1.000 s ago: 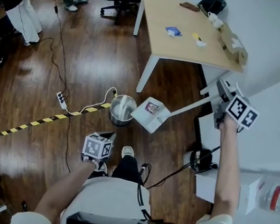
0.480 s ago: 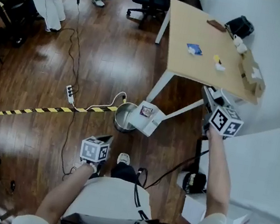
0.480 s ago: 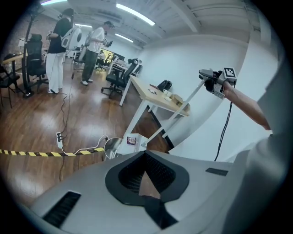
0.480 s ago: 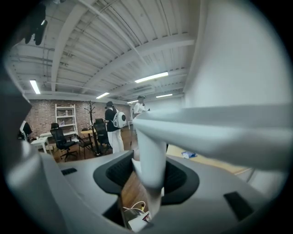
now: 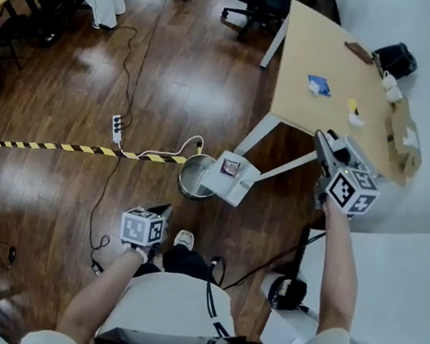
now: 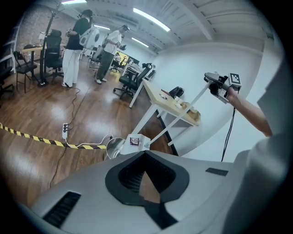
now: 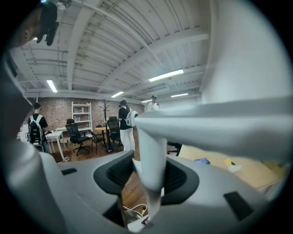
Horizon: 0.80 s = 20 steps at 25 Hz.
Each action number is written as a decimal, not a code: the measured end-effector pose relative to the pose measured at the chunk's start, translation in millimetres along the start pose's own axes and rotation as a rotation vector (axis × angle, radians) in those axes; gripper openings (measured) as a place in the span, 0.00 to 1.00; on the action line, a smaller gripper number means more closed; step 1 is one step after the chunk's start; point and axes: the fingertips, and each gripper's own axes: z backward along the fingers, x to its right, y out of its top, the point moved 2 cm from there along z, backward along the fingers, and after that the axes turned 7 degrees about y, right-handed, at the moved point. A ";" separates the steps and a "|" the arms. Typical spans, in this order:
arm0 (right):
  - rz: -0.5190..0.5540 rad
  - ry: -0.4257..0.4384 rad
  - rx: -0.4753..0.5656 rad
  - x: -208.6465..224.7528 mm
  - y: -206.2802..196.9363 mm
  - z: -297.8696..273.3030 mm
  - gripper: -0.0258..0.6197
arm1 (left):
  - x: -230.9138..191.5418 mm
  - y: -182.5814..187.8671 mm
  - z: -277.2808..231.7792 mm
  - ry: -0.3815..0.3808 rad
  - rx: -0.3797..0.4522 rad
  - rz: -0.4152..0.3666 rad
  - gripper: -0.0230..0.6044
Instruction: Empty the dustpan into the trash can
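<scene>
You grip the long white handle [image 5: 286, 166] of the white plastic dustpan [image 5: 230, 178] in your right claw [image 5: 325, 152]. Its jaws are clamped around the shaft at the far end, so the long reach lets you steer the pan from a standing height. The pan sits against the right rim of the round silvery metal trash can [image 5: 189, 179] on the dark wooden floor [image 5: 87, 103], seemingly tipped so its contents slide inward, though the view is too small to tell whether anything remains in it. Your left claw [image 5: 160, 213] hangs near you, jaws together on nothing, because this pour needs one hand only.
</scene>
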 end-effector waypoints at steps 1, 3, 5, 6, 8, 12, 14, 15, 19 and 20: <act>0.005 0.007 0.002 0.9 1.6 -0.9 0.32 | 1.9 -2.7 -1.1 0.005 0.000 0.009 0.03; 0.017 0.028 -0.003 1.4 2.3 -2.5 0.32 | 6.9 -7.2 -2.3 0.015 -0.001 0.021 0.03; 0.022 0.052 -0.010 1.3 0.2 -4.7 0.32 | 10.2 -11.8 -4.9 0.020 -0.005 0.030 0.03; 0.027 0.064 -0.014 0.3 -0.7 -5.8 0.32 | 11.2 -13.9 -6.5 0.020 -0.007 0.035 0.03; 0.048 0.085 -0.027 -4.9 -1.9 -6.1 0.32 | 13.9 -15.4 -6.8 0.021 -0.002 0.037 0.03; 0.174 0.145 -0.059 -34.5 -3.2 -7.7 0.31 | 13.8 -22.2 -4.1 0.020 -0.004 0.041 0.03; 0.292 0.176 -0.072 -63.1 -4.7 -7.9 0.31 | 11.6 -23.7 -1.0 0.017 0.002 0.048 0.03; 0.348 0.190 -0.077 -79.8 -6.6 -7.8 0.31 | 9.6 -24.7 1.5 0.017 0.004 0.052 0.03; 0.468 0.229 -0.086 -137.7 -18.2 -8.2 0.30 | -1.7 -27.3 17.3 0.021 0.023 0.058 0.03; 0.479 0.232 -0.087 -145.0 -20.2 -8.8 0.30 | -4.6 -28.9 20.7 0.023 0.026 0.062 0.03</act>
